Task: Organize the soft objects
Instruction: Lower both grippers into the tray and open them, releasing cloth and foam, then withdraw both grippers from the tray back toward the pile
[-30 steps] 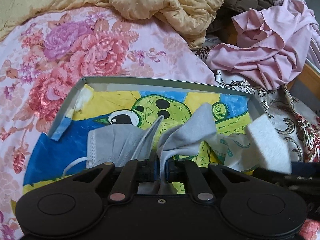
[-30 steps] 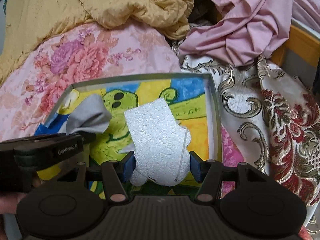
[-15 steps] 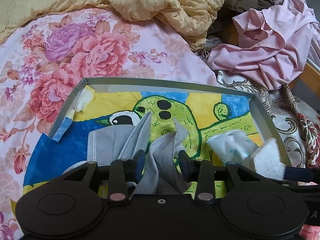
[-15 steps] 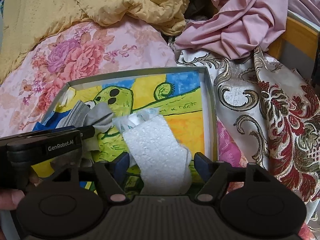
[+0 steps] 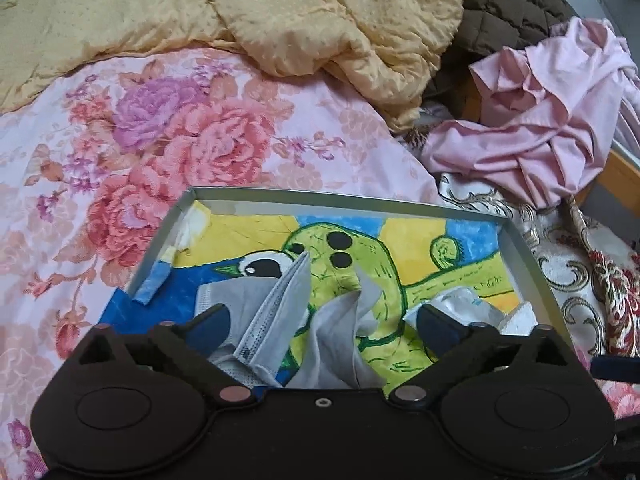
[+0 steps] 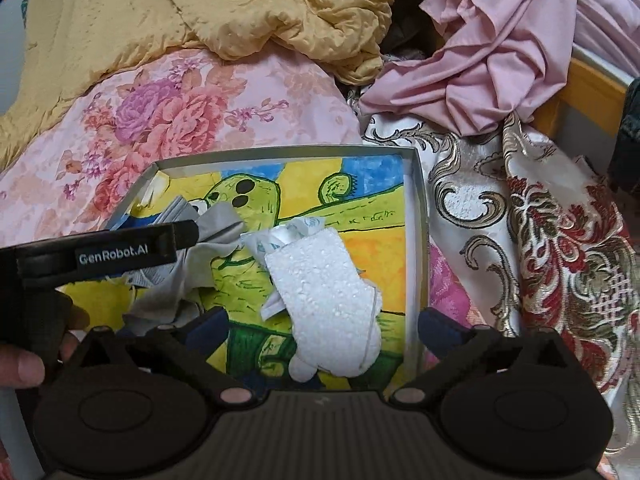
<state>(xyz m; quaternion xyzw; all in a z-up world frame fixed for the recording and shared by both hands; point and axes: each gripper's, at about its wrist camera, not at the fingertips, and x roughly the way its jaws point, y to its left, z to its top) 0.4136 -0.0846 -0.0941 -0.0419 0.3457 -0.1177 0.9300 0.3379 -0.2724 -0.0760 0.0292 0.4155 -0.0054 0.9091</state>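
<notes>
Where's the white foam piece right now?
In the right wrist view the white foam piece lies in the painted tray, right half, between the opening jaws of the right gripper, beside a crumpled white wrapper.

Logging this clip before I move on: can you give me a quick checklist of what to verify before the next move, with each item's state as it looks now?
1. Left gripper free of the grey cloth: ok; jaws are opening, the cloth lies loose between them, pads not pressing it.
2. Right gripper free of the white foam piece: ok; jaws are opening, clear of the foam on both sides.
3. Foam piece inside the tray: ok.
4. Grey face mask in the tray: ok, beside the cloth.
5. Cloth fully settled flat: not ok; it stands up crumpled.
6. Other soft items left outside the tray to collect: cannot tell.
</notes>
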